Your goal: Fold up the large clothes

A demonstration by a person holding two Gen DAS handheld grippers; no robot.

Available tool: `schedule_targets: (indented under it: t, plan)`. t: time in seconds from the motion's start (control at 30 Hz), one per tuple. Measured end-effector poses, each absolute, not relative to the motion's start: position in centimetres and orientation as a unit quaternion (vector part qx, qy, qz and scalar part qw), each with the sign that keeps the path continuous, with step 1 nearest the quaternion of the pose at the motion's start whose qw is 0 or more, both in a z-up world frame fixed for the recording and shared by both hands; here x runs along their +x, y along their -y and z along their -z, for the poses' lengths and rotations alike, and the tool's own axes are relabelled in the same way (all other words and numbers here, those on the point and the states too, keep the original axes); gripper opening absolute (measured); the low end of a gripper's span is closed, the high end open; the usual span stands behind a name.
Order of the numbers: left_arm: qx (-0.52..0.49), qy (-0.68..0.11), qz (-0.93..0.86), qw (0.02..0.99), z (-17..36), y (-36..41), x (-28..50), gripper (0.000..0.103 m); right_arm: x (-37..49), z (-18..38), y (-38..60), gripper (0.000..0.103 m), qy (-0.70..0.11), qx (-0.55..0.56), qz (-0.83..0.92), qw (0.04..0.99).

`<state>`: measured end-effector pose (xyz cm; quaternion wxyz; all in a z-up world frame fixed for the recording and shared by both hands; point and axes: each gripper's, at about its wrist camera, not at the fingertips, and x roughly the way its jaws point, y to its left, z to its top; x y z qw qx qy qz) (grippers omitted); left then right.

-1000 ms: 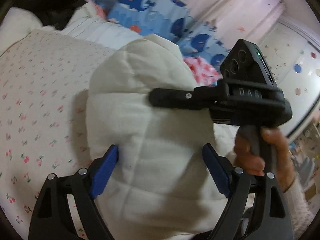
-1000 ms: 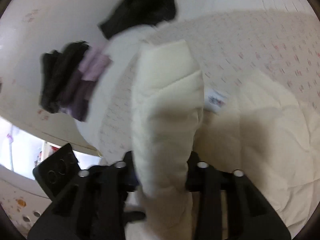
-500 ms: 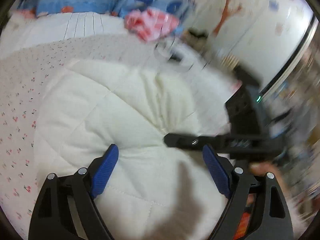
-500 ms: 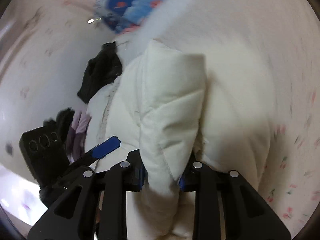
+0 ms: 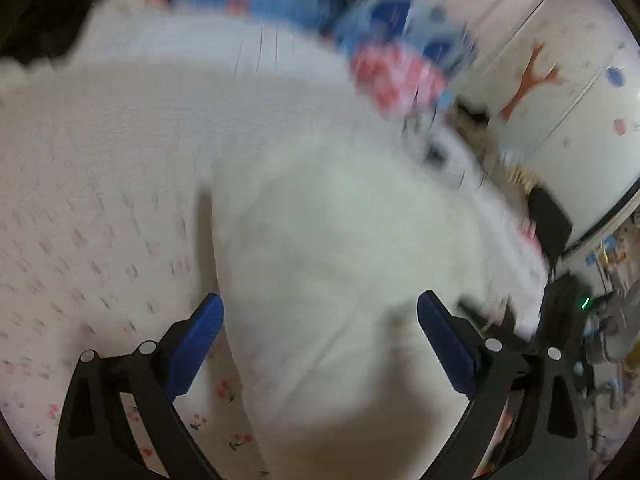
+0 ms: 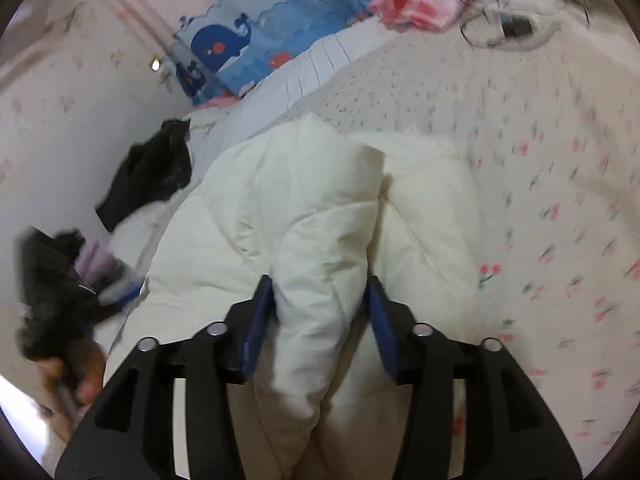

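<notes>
1. Item in work: a cream quilted jacket lies bunched on the bed, on the flower-print sheet, in front of both grippers. Its near part rises into a padded fold that runs toward the right gripper.

2. Right gripper: its jaws are opening. The padded fold stands between the blue fingers, which sit just beside the cloth on either side. Whether the pads still press on it cannot be told from this view.

3. Left gripper: its jaws are opening and stand wide apart. The jacket lies beyond and below the fingers; nothing is clamped. This view is heavily blurred.

4. Step in hand, as judged: release of a folded-over section onto the body of the jacket. The fold appears laid down but not flattened.

5. Next move, as judged:
   - Clear the right fingers off the padded fold without dragging it back.
   - Choose a fresh edge of the jacket for the next fold; both grippers are needed for so bulky a piece.
   - Press or smooth the puffed padding, which is likely to spring open.

6. Other items: a black garment lies at the far left of the bed and a whale-print pillow at the far end, both well apart from the jacket.
</notes>
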<state>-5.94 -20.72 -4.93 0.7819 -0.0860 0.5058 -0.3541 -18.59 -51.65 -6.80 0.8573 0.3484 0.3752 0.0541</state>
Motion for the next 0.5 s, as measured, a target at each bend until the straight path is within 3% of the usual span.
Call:
schedule_targets:
  t: [0.07, 0.3, 0.43, 0.5]
  plan:
    - [-0.110, -0.509, 0.353, 0.777, 6.8, 20.4, -6.2, 0.096, -17.4, 8.0, 52.3, 0.054, -0.375, 0.363, -0.080, 0.849]
    - [-0.137, -0.448, 0.329, 0.820, 4.2, 16.6, -8.1, 0.090, -9.2, 6.2, 48.6, 0.054, -0.387, 0.310, -0.193, 0.847]
    - [-0.052, -0.409, 0.296, 0.862, 0.5, 16.7, -7.6, 0.086, -8.7, 7.4, 47.5, 0.054, -0.411, 0.299, -0.198, 0.838]
    - [0.017, -0.440, 0.297, 0.847, 2.1, 18.6, -7.1, 0.086, -9.3, 7.3, 48.5, 0.053, -0.433, 0.283, -0.179, 0.837]
